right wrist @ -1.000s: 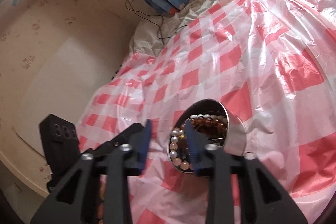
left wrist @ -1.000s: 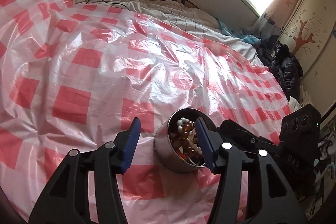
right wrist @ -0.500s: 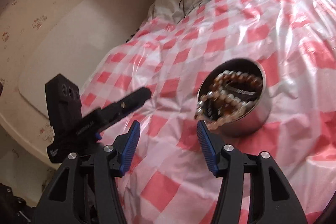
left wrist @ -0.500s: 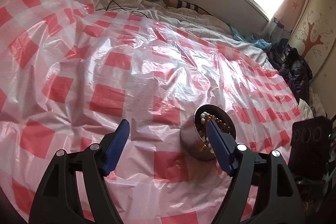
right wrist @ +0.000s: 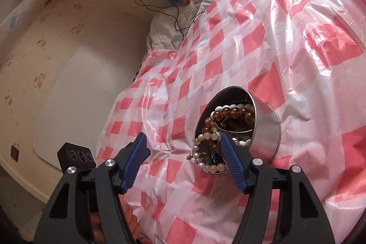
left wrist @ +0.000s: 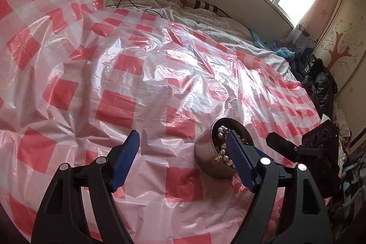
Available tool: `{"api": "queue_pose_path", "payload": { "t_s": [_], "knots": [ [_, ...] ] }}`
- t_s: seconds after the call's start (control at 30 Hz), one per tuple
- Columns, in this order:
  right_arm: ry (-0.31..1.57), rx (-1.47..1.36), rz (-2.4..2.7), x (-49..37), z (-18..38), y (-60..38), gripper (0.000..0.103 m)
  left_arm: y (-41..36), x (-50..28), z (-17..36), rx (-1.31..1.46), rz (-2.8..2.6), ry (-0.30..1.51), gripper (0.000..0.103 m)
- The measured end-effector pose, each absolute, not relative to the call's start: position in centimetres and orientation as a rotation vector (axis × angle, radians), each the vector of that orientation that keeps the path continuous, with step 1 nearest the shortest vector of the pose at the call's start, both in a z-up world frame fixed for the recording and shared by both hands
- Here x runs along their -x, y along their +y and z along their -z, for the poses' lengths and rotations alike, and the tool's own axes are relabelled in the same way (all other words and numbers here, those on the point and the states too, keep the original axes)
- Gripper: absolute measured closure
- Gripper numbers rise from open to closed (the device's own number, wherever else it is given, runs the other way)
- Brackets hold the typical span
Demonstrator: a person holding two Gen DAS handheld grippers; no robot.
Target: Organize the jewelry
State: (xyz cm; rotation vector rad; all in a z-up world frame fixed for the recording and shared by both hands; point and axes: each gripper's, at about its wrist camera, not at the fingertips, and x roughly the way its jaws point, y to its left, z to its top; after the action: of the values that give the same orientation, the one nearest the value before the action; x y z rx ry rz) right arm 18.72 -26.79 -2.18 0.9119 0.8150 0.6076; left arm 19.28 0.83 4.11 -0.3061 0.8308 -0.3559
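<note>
Both grippers spread wide and empty above a tin of beads.

The left gripper (left wrist: 183, 164) and right gripper (right wrist: 183, 161) each hold nothing, blue-padded fingers far apart. Just beside each right finger sits the round silver metal tin (right wrist: 266, 129), filled with amber and pearl bead bracelets (right wrist: 231, 113), resting tilted on the crinkled red-and-white checked plastic sheet (left wrist: 128, 74) spread over the bed.

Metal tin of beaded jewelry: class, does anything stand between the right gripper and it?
Nothing visible does. The right gripper is open just short of the metal tin, with only bare checkered plastic sheet between them. The beads lie in the tin's open mouth.
</note>
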Motion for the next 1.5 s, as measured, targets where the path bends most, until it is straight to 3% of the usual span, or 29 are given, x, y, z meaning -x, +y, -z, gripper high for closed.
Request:
{"api": "queue_pose_path", "payload": {
  "t_s": [0.23, 0.47, 0.7, 1.1, 1.3, 1.5],
  "knots": [
    [0.937, -0.906, -0.714, -21.6, 2.2, -23.9, 0.033, 0.8, -19.4, -3.9, 0.309, 0.350, 0.836, 0.027],
    [0.847, -0.955, -0.540, -22.5, 1.9, -27.3, 0.028, 0.5, -19.7, -3.8, 0.300, 0.354, 0.844, 0.026],
    [1.032, -0.746, -0.669, -23.3, 0.8, -22.5, 0.025, 0.3, -19.7, -3.8, 0.294, 0.346, 0.848, 0.025],
    [0.895, -0.832, -0.565, -22.2, -0.4, -25.0, 0.022, -0.1, -19.4, -3.8, 0.255, 0.333, 0.835, 0.024],
    [0.757, -0.512, -0.222, -16.7, -3.1, -26.4, 0.013, -1.4, -18.3, -4.8, 0.114, 0.289, 0.776, 0.023],
    [0.774, -0.254, 0.018, -9.8, -1.6, -27.3, 0.010, -3.2, -16.3, -5.6, 0.001, 0.279, 0.719, 0.014]
  ]
}}
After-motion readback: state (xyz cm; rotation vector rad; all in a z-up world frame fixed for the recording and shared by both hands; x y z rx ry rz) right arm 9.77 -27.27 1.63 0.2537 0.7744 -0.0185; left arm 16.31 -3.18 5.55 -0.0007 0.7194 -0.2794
